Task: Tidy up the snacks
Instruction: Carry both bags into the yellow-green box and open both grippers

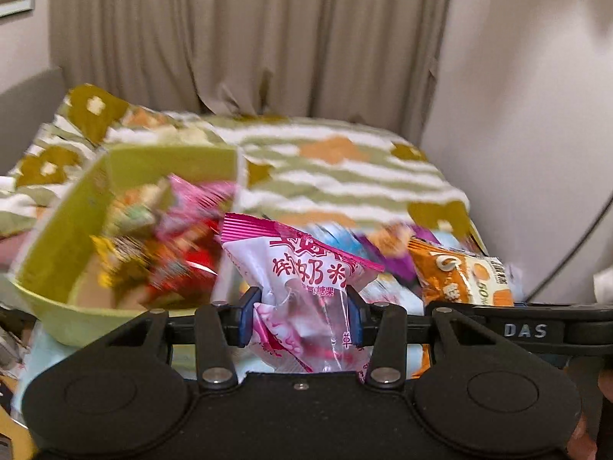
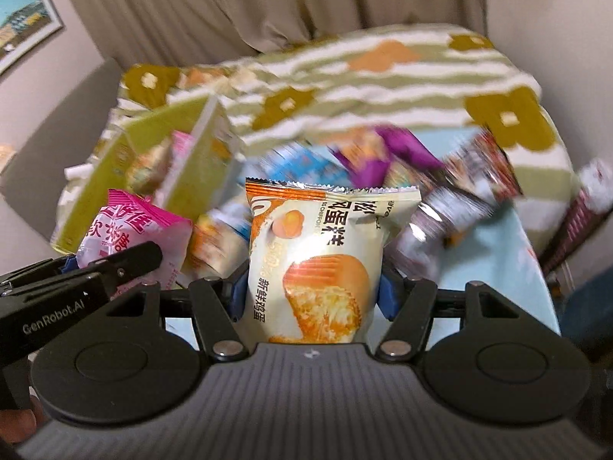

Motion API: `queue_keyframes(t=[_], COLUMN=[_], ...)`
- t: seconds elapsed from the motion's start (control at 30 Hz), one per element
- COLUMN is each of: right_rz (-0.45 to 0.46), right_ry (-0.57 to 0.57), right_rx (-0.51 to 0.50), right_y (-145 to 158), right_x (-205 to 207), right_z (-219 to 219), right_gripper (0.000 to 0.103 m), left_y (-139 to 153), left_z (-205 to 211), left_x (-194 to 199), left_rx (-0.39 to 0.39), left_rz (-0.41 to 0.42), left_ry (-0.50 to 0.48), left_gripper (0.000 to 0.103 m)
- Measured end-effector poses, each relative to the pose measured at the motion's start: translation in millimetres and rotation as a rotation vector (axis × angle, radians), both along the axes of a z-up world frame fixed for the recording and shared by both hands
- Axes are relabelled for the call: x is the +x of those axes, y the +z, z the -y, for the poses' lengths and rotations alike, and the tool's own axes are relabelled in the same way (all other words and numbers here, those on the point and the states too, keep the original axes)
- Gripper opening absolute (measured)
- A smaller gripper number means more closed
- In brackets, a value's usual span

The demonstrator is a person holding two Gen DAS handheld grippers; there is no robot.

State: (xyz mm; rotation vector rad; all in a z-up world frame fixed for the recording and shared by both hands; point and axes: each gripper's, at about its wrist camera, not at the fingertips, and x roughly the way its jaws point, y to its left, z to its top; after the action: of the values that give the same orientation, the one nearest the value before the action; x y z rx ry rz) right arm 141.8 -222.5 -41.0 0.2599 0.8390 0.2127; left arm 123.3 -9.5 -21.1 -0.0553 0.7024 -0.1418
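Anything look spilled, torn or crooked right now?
Nothing torn. The green box sits tilted on the bed, half full, while loose snack packets lie scattered beside it; blur hides finer detail.

A green box (image 1: 95, 207) stands left; loose snacks (image 2: 383, 153) crowd the space ahead.

The pink candy bag (image 1: 302, 268) is showing glossy, crinkled plastic film, partly clear; the cake packet (image 2: 325, 253) is gleaming as smooth printed foil with a serrated top edge; the left gripper (image 1: 300, 316) and right gripper (image 2: 312, 291) are looking like matt black plastic with small shiny metal rivets and blue rubbery pads; the green box (image 1: 126, 165) is appearing as smooth matt card; the blanket (image 1: 345, 168) is looking soft, fuzzy cloth; the curtain (image 1: 230, 30) is hanging as matt pleated fabric.
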Motion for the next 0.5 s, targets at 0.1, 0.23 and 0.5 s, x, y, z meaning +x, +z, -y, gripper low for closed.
queue_keyframes(t=[0.1,0.23,0.5], right_rz=[0.046,0.106,0.112], right_ry=[0.029,0.071,0.111], right_rx=[0.012,0.023,0.013], right_y=[17.3,39.5,46.9], right_x=[8.1,28.5,81.8], right_z=[-23.6,-64.3,-149.8], right_gripper=[0.078,0.078,0.078], left_y=[15.0,28.4,20.0], left_z=[-30.7,-78.2,-157.8], left_x=[7.2,24.2,75.5], left_rx=[0.001,0.004,0.001], left_rz=[0.030,0.051,0.008], left_ry=[0.052,0.111,0.157], left_gripper=[0.049,0.049,0.049])
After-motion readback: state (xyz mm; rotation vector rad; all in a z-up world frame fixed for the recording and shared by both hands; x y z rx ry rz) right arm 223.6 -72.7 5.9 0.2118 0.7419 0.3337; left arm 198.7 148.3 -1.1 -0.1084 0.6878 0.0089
